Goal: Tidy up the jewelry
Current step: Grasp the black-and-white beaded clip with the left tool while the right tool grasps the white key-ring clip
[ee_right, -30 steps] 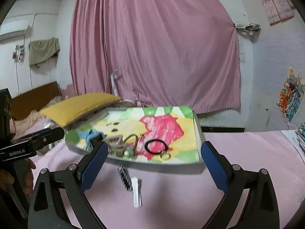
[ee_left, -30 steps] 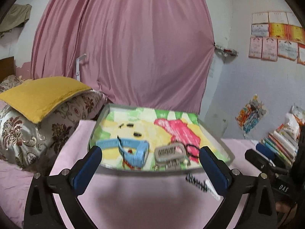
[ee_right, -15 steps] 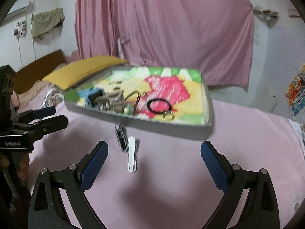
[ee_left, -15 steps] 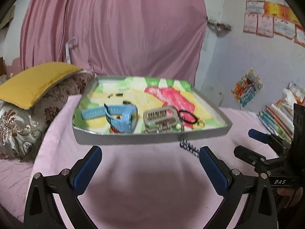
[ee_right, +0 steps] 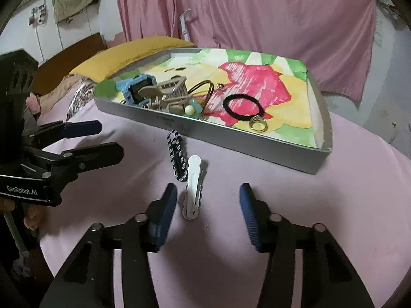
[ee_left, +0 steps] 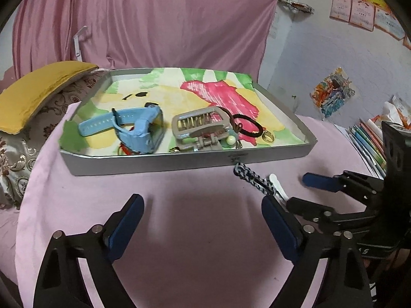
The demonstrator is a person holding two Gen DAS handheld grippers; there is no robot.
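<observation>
hovering wide, right claw [ee_right: 208, 209] straddles white clip [ee_right: 192, 187] near tray [ee_right: 257, 151] edge; left claw [ee_left: 203, 220] wide over bare cloth.

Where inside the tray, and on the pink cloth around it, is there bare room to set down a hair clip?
Inside the tray, the far half is bare, and so is the strip past the ring. The near left corner is crowded: watch, claw clip, hair tie. The cloth lies bare between the left gripper and the tray, and right of the white clip.
</observation>
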